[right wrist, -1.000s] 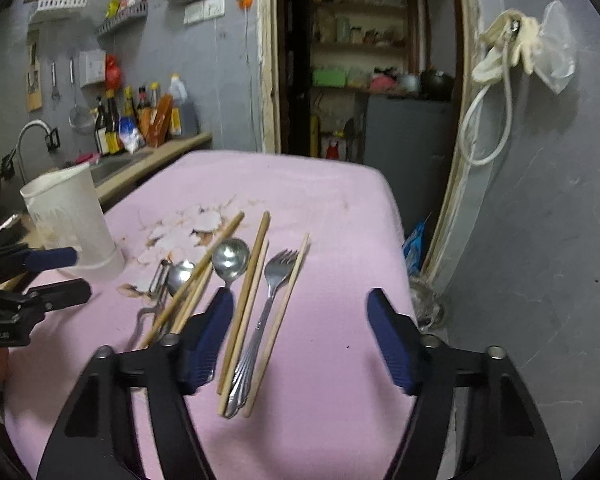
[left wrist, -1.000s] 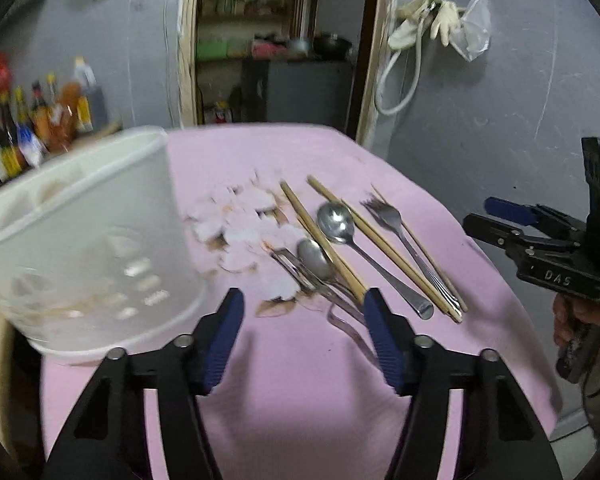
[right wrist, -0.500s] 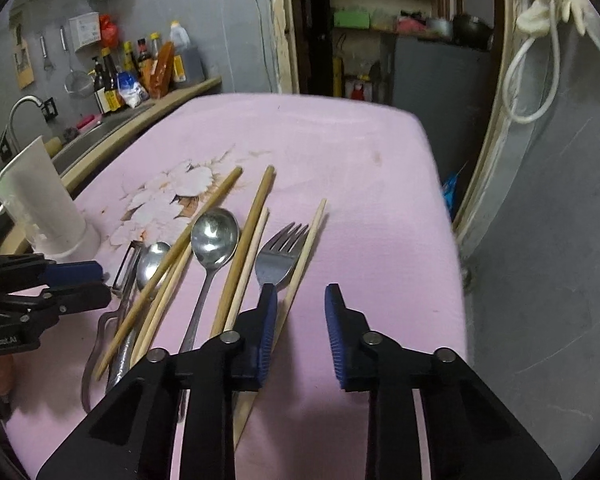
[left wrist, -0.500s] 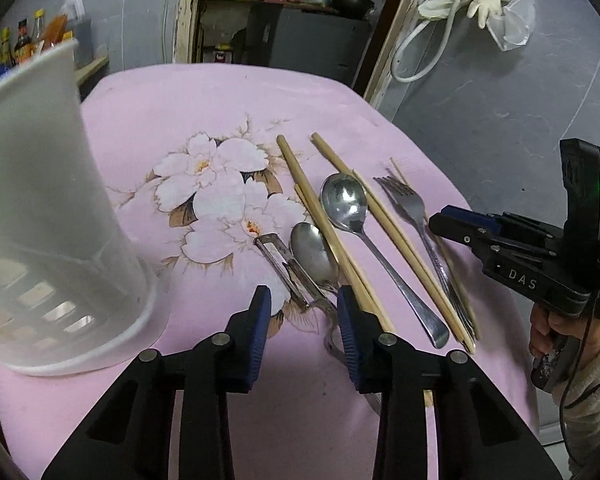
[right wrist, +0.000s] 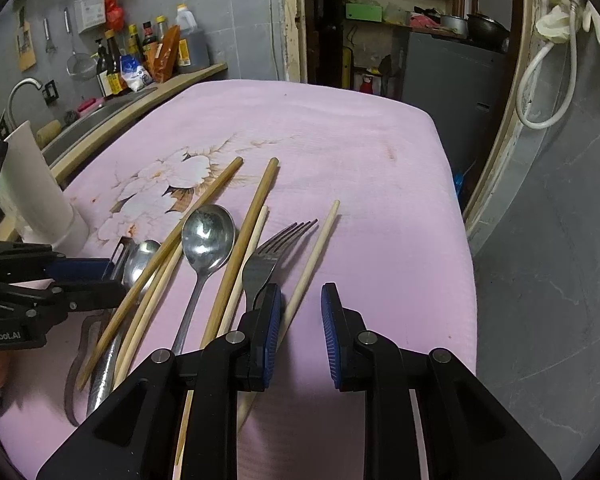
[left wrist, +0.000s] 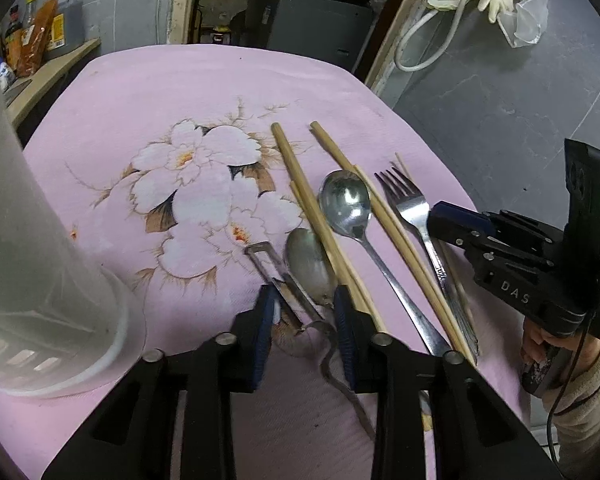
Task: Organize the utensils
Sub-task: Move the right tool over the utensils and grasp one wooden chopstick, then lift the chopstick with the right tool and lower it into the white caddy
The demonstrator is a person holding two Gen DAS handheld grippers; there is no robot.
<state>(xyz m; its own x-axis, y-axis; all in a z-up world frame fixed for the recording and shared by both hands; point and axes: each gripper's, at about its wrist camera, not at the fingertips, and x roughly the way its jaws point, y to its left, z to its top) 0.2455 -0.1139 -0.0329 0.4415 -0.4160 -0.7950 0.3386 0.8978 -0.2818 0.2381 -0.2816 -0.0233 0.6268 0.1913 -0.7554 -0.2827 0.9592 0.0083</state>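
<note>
The near ends of most handles are lost under the black frames of the two claws, and the white holder at the left is cut off by the picture's edge, so its rim can't be seen (only its wall and slotted base).

The left claw has just been closing. Its blue pads now stand close on either side of the peeler and the neck of the small spoon; whether they actually press, I can't tell. The right claw has also just been closing and is left with a narrow gap showing only pink cloth. A pale chopstick slips behind its left finger.

The utensils lie in a loose fan on the near right part of the desk: brown chopsticks, a large spoon and a fork, all pointing away. The pale chopstick is the piece nearest the desk's right edge. The far half of the cloth is bare, and so is the flower print between the utensils and the holder.
</note>
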